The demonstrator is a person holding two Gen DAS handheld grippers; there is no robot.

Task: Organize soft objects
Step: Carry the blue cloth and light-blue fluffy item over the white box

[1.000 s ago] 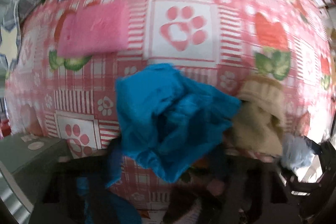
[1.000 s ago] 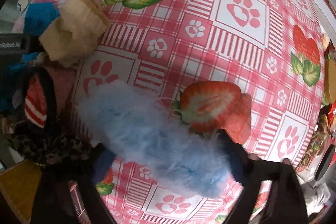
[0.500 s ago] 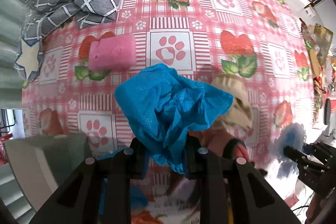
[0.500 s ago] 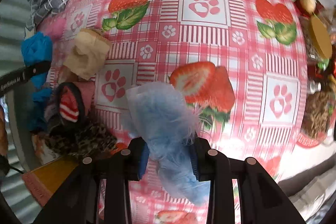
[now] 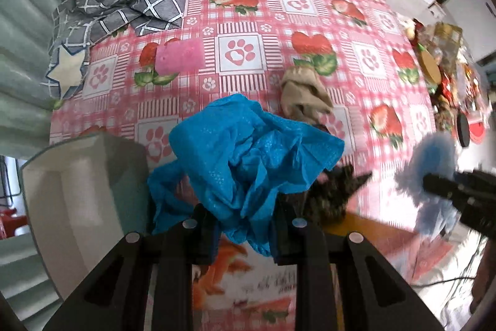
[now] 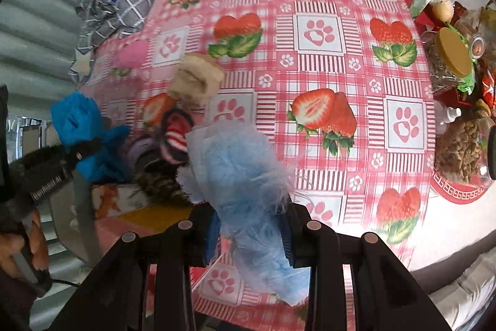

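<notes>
Left gripper (image 5: 245, 225) clamped on crumpled blue cloth (image 5: 254, 157), now lifted higher off the pink strawberry tablecloth (image 5: 241, 14) than a second ago, above the near edge. Right gripper (image 6: 251, 225) closed on fluffy light-blue fabric (image 6: 238, 172), also raised further. Beige sock (image 5: 305, 96) lies flat just beyond the blue cloth; pink sponge (image 5: 179, 56) far left. Dark leopard-print item (image 5: 328, 194) and striped sock (image 6: 175, 138) near table edge. White bin (image 5: 83, 200) at near left.
</notes>
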